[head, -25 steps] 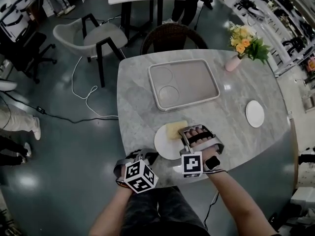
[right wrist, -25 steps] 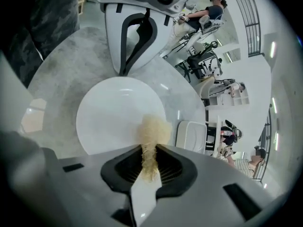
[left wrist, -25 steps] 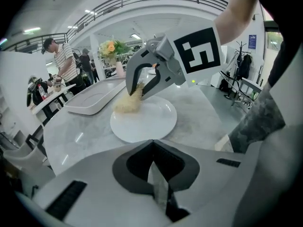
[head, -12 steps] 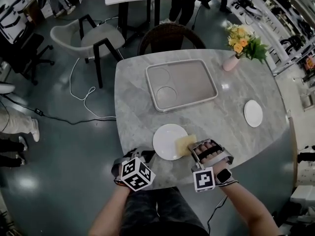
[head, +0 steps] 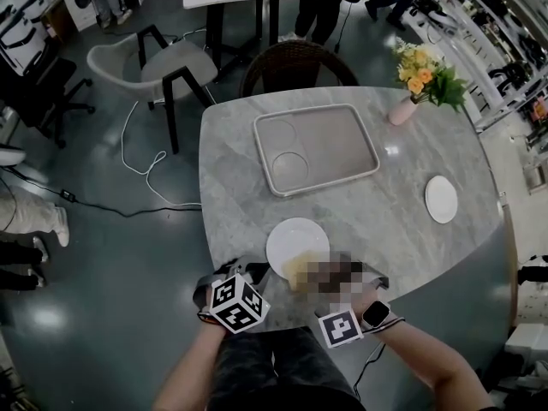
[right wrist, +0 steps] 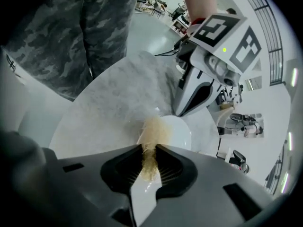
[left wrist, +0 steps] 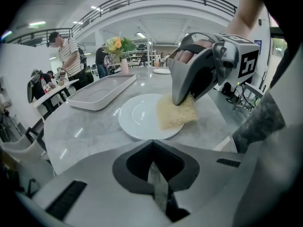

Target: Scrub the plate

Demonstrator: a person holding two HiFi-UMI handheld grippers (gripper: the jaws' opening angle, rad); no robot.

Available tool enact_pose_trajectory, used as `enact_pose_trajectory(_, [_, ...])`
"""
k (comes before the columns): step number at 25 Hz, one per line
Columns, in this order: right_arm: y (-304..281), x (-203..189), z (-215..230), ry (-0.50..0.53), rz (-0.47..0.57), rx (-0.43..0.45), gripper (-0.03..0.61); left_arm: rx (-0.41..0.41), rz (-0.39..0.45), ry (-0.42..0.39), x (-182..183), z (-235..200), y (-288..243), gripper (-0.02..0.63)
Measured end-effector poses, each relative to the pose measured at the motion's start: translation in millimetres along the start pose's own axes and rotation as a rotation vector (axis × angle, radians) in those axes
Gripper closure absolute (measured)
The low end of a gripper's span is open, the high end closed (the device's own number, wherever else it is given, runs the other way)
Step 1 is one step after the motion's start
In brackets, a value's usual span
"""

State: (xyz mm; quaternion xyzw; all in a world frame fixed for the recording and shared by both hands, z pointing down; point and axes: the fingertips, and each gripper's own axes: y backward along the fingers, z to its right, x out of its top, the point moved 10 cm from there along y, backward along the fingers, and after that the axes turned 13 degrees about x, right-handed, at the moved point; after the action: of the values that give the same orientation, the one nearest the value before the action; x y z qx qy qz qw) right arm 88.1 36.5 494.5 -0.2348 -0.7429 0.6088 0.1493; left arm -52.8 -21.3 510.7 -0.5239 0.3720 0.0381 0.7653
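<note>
The plate [head: 291, 234] is plain white; the sponge [head: 301, 270] is pale yellow; the tabletop [head: 240, 178] is grey marble with lighter veins; the tray [head: 334, 144] is light grey; the trousers [right wrist: 61, 37] have a grey camouflage pattern.

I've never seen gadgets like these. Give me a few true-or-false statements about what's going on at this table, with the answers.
1. The right tool grips a yellow scrubber. True.
2. The scrubber lies in the tray. False: it rests on the plate.
3. The left tool holds that plate. False: its jaws are together, empty.
4. The tray holds nothing. True.
</note>
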Motion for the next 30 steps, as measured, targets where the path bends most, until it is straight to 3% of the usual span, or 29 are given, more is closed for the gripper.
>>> enact_pose_trajectory(3, [-3,9,10,0.033,0.041,-0.013,0.503,-0.003,-0.001,-0.001,1,0,0,0.603])
enact_pose_trajectory(7, [-5,5,39,0.194,-0.084,-0.118,0.503,-0.008,-0.001,-0.001,0,-2,-1,0.603])
enact_pose_trajectory(11, [-12,7,56,0.111,0.018,-0.109,0.503,-0.010,-0.003,0.002,1,-4,-2,0.603])
enact_pose_trajectory(15, [-13,-3,77,0.199,-0.123,-0.177,0.503,-0.009,-0.001,-0.002,1,-2,-2,0.603])
enact_pose_trajectory(23, [-19,-25,93,-0.013,-0.109,-0.178,0.503,-0.013,0.004,0.000,0,-1,-1,0.603])
enact_pose_trajectory(28, [-16,-56,85,0.011,-0.293,-0.142,0.503,-0.018,0.006,-0.007,-1,-3,-2,0.603])
enact_pose_trajectory(30, [-13,-59,77,-0.024,-0.280,-0.140,0.503,-0.021,0.006,-0.009,-1,-3,-1,0.603])
